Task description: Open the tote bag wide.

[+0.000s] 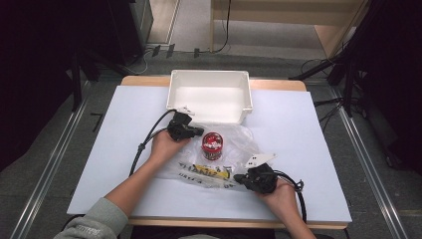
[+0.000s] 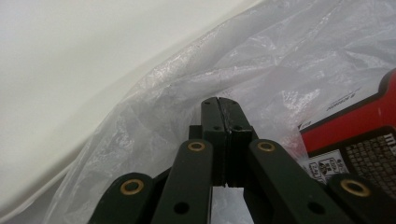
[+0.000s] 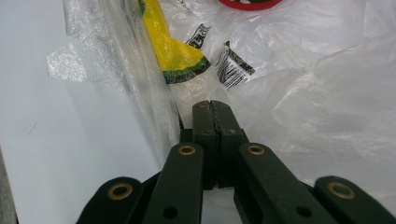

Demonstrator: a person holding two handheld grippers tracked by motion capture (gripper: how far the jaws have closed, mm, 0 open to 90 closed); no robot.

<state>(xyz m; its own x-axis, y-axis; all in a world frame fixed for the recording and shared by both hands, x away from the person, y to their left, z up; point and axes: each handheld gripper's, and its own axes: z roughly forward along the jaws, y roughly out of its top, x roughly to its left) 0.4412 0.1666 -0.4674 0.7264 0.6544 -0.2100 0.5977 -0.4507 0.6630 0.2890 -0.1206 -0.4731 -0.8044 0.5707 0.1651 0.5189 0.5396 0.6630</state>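
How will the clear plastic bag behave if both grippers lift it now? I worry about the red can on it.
The plastic bag looks thin and crinkled, so it will likely sag and stretch rather than hold its shape. The red can stands upright on the film, so it may tip or slide as the film rises. The smooth film could slip from the shut left gripper.

The high view looks forward and down from above the person's side, taking in the whole desk point(image 1: 298, 149) from some way off. Each gripper view rides low and very near, looking along its own black jaws into the clear plastic bag point(image 2: 261, 65). All three share the bag and the red can point(image 1: 213, 144).
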